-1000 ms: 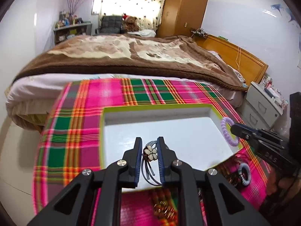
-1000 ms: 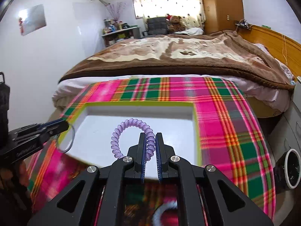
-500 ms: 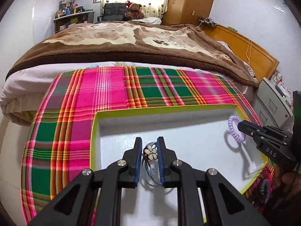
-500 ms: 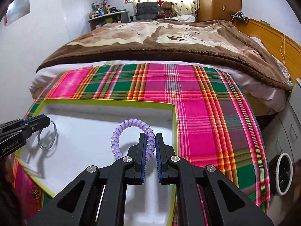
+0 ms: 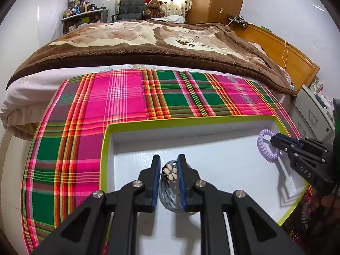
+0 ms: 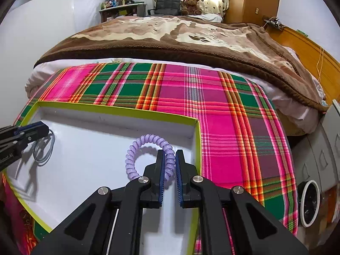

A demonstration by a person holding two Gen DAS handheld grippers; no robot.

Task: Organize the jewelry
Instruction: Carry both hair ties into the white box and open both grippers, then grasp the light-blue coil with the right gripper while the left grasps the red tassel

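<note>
1. Jewelry seen from the left wrist: a flower-charm bangle (image 5: 170,173) of grey wire loops is clamped between the pads of the left gripper (image 5: 169,179), over the near left part of a white tray (image 5: 212,125) with a lime rim, on a plaid-covered surface (image 5: 119,97). At right, the right gripper (image 5: 276,142) pinches a purple spiral hair tie (image 5: 262,146).
2. From the right wrist, the right gripper (image 6: 170,175) grasps the purple spiral hair tie (image 6: 136,146) over the tray's (image 6: 119,110) right side, near its far right corner; the left gripper (image 6: 39,130) holds the grey loops (image 6: 45,150) at far left.

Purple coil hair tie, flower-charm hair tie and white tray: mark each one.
purple coil hair tie (image 6: 146,138), right wrist view, top of loop.
flower-charm hair tie (image 5: 170,173), left wrist view, flower charm.
white tray (image 5: 191,120), left wrist view, far green rim.
</note>
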